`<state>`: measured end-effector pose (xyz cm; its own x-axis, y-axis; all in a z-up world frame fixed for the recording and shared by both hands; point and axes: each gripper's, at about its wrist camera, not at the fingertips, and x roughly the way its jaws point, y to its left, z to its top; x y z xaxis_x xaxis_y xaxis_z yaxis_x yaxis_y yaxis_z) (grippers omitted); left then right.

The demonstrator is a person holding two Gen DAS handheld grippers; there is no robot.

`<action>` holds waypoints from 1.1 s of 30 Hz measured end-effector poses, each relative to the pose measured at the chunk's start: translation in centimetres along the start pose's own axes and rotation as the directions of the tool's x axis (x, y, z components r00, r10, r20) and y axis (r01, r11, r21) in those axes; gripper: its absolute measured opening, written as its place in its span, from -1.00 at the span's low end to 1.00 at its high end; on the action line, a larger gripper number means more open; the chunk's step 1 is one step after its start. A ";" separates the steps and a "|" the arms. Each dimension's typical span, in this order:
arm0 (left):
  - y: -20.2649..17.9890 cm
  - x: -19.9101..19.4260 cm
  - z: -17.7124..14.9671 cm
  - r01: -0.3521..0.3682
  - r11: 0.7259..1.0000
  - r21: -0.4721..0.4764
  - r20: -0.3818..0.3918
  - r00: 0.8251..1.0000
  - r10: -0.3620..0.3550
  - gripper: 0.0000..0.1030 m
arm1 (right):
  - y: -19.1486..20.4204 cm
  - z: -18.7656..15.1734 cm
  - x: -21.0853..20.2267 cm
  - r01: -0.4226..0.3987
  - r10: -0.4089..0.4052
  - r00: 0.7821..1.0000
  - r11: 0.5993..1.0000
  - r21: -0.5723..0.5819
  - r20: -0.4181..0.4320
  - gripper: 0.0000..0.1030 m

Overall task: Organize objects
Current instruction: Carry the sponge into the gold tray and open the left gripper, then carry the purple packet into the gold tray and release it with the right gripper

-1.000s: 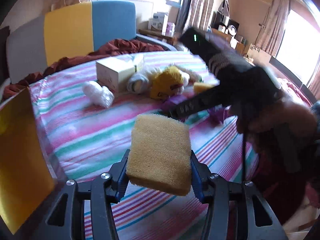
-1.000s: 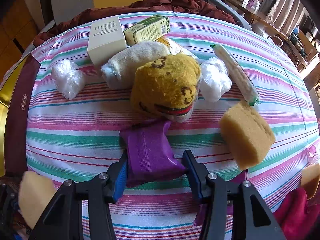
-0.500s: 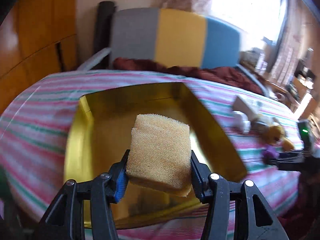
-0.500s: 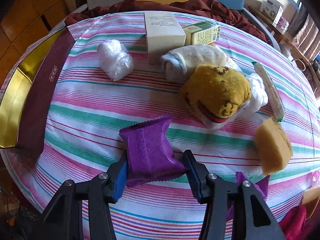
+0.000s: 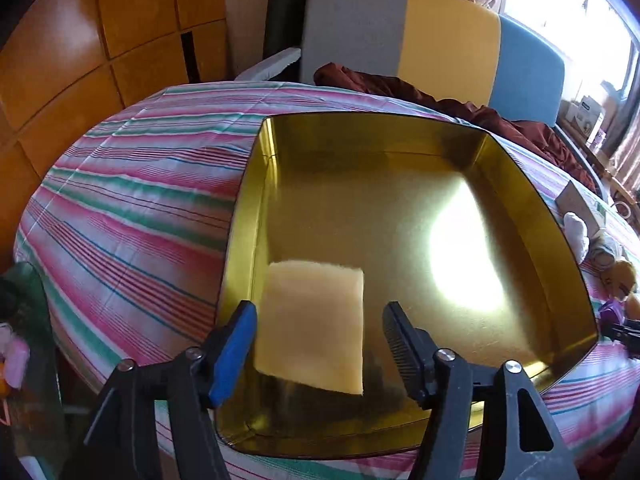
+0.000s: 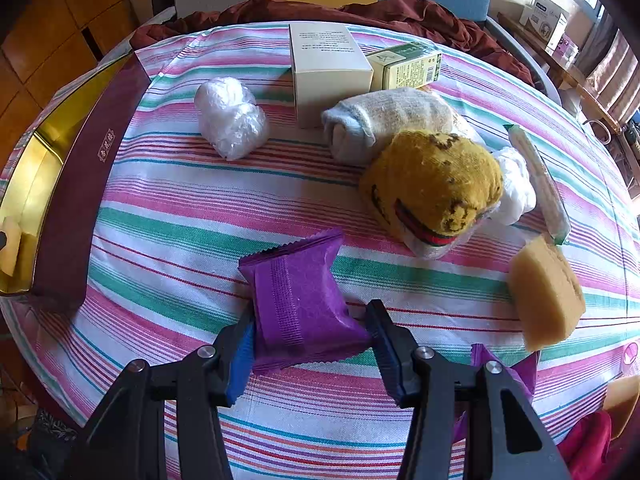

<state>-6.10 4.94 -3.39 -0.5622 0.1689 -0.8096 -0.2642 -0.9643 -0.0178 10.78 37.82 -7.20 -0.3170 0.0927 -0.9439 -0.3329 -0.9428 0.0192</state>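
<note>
My left tongs [image 5: 318, 342] stand apart over the gold tin [image 5: 248, 216]; the sponge [image 5: 314, 320] sits between the fingers but looks free of both, at the tin's near left part. It is light, soft and squashy, best pinched across its flat faces. My right tongs [image 6: 312, 334] are clamped on the purple packet [image 6: 298, 300], held above the striped cloth [image 6: 168, 208]. The packet is light, slick and crinkly, so I judge a grip across its middle safest. Beyond it lie a second sponge [image 6: 546, 294], a yellow sock [image 6: 432, 184], a rolled sock [image 6: 384, 120], a plastic wad [image 6: 230, 118] and two boxes [image 6: 326, 68]. The tin's maroon wall [image 6: 80, 184] stands to the left, between packet and tin floor.
</note>
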 end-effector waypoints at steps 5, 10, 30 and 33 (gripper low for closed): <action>0.3 -0.3 -0.4 0.005 1.000 0.001 0.021 1.000 -0.005 0.40 | 0.3 -0.1 0.0 0.002 -0.002 1.000 1.000 -0.001 0.000 0.03; 1.0 -0.7 -0.5 0.027 0.999 -0.030 0.039 0.999 -0.026 0.43 | -0.1 -0.1 -0.1 0.005 -0.005 1.000 1.000 -0.006 -0.001 0.03; 1.6 -4.8 -1.0 0.049 0.997 -0.062 0.142 0.989 -0.040 0.66 | 0.6 0.1 0.7 -0.035 0.034 0.999 0.997 -0.065 -0.013 0.03; 2.5 -5.0 -1.5 0.045 0.996 -0.073 0.142 0.989 -0.034 0.66 | 1.3 0.6 0.4 -0.082 0.081 0.996 0.995 -0.051 -0.020 0.02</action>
<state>-2.75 1.42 -0.27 -0.6586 0.2291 -0.7168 -0.2316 -0.9680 -0.0967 9.69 36.84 -7.36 -0.3251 0.0094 -0.9456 -0.2602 -0.9623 0.0799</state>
